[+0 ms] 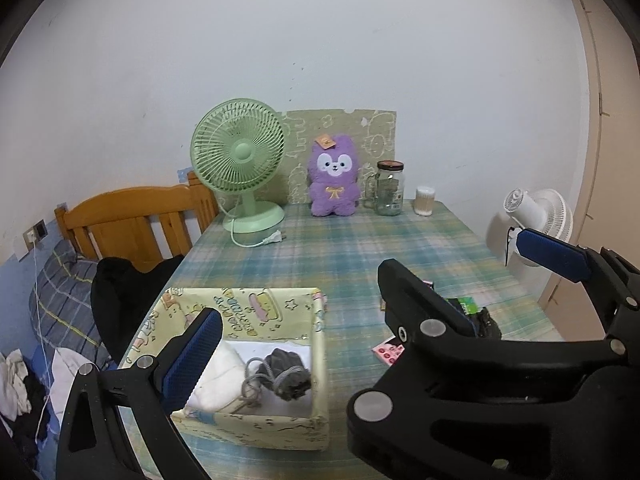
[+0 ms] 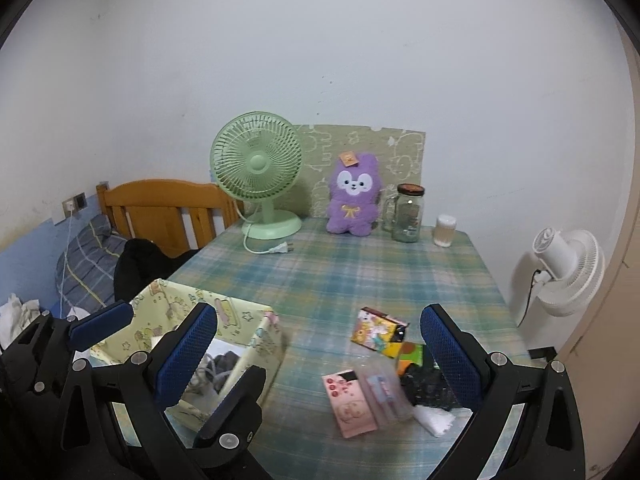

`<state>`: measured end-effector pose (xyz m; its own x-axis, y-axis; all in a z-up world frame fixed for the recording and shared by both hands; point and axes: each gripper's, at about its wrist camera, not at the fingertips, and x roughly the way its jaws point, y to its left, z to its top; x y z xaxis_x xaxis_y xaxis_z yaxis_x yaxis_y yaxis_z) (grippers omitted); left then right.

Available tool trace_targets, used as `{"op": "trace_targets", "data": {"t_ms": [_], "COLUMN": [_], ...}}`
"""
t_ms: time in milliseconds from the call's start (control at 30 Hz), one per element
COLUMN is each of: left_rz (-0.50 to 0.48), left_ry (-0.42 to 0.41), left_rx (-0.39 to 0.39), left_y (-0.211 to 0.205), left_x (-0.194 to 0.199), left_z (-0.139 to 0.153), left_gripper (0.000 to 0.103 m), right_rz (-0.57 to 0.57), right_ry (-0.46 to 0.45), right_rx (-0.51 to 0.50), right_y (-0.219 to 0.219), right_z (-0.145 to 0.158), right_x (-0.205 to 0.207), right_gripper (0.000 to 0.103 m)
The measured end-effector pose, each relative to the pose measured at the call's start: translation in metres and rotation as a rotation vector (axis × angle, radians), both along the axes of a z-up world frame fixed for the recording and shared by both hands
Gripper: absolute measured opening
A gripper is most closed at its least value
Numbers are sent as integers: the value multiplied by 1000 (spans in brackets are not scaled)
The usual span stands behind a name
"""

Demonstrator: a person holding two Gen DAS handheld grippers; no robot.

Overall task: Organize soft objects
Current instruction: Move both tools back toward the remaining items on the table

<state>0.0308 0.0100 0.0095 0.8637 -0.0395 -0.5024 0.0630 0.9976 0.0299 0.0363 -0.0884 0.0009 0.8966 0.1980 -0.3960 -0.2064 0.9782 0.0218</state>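
Note:
A yellow cartoon-print fabric box (image 1: 248,308) stands at the table's near left. Inside it lie a grey drawstring pouch (image 1: 286,376) and something white and soft (image 1: 218,384). My left gripper (image 1: 328,320) hangs open over the box, holding nothing. My right gripper (image 2: 320,316) is open and empty too, with its left finger (image 2: 184,360) over the box between the left gripper's fingers. A black fabric piece (image 2: 428,388) and a white cloth (image 2: 434,418) lie by its right finger. A purple plush toy (image 2: 354,200) sits upright at the back.
A pink packet (image 2: 350,404), a clear packet (image 2: 384,392) and a colourful pack (image 2: 378,330) lie near the front. A green fan (image 1: 240,152), a glass jar (image 1: 388,190) and a swab tub (image 1: 424,201) stand at the back. A white fan (image 1: 536,216) is right; a bed headboard (image 1: 132,220) is left.

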Motion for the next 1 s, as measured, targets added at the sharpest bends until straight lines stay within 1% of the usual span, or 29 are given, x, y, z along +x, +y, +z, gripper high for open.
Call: {"op": "trace_targets", "data": {"t_ms": [167, 333, 533, 667, 767, 1000], "left_rz": [-12, -30, -80, -109, -120, -138], "left_ry": [-14, -7, -1, 25, 39, 44], "left_rx": [1, -2, -1, -7, -12, -8], "left_y": [-15, -29, -49, -61, -69, -85], "left_x": [-2, 0, 3, 9, 13, 16], "left_z": [1, -6, -16, -27, -35, -47], "left_gripper": [103, 103, 103, 103, 102, 102], "right_rz": [-18, -44, -89, -122, -135, -153], "right_ry": [-11, -9, -1, 10, 19, 19], "right_rx": [10, 16, 5, 8, 14, 19], "right_y": [-17, -31, -49, -61, -70, -86], "right_z": [0, -6, -18, -28, -36, -51], "right_x": [-4, -4, -5, -4, 0, 4], "right_gripper": [103, 103, 103, 103, 103, 103]}}
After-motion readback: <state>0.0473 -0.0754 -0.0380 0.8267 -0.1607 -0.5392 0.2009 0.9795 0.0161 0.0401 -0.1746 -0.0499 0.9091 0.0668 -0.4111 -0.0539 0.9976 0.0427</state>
